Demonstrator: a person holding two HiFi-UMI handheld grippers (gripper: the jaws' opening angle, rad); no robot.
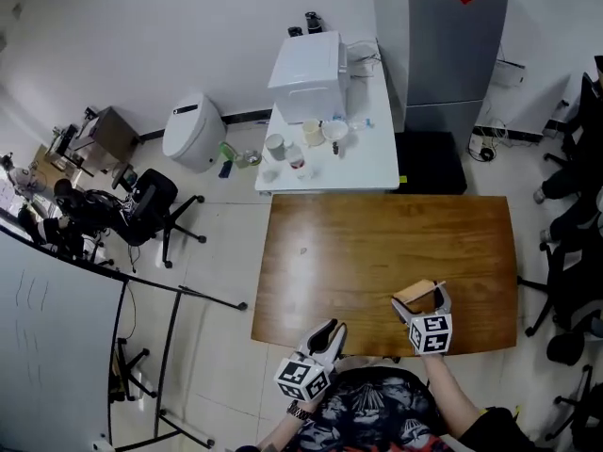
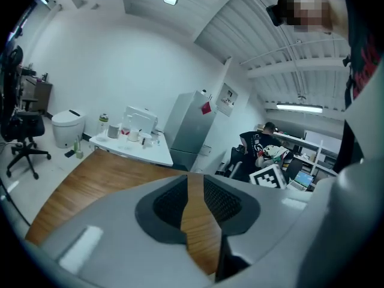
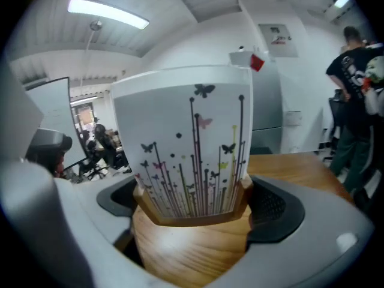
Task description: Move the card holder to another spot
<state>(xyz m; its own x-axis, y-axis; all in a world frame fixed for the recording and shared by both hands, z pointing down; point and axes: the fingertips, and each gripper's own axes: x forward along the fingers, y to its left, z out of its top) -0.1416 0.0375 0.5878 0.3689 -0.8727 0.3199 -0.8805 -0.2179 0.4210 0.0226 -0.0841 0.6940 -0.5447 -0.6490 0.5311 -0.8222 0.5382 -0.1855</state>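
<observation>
Glossy wood-grain table (image 1: 377, 243), wooden card holder (image 3: 192, 221), smooth white card (image 3: 180, 131), matt plastic jaws

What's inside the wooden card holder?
A white card printed with butterflies and stems stands in the wooden card holder. Its front lip covers the card's bottom edge; anything behind the card is hidden.

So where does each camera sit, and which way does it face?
Head view: on the head, steeply down at the wooden table; left gripper, right gripper, forearms show.
Left gripper view: on that gripper, along its shut jaws across the table.
Right gripper view: on that gripper, at the card holder its jaws grip.
All three share the table.
</observation>
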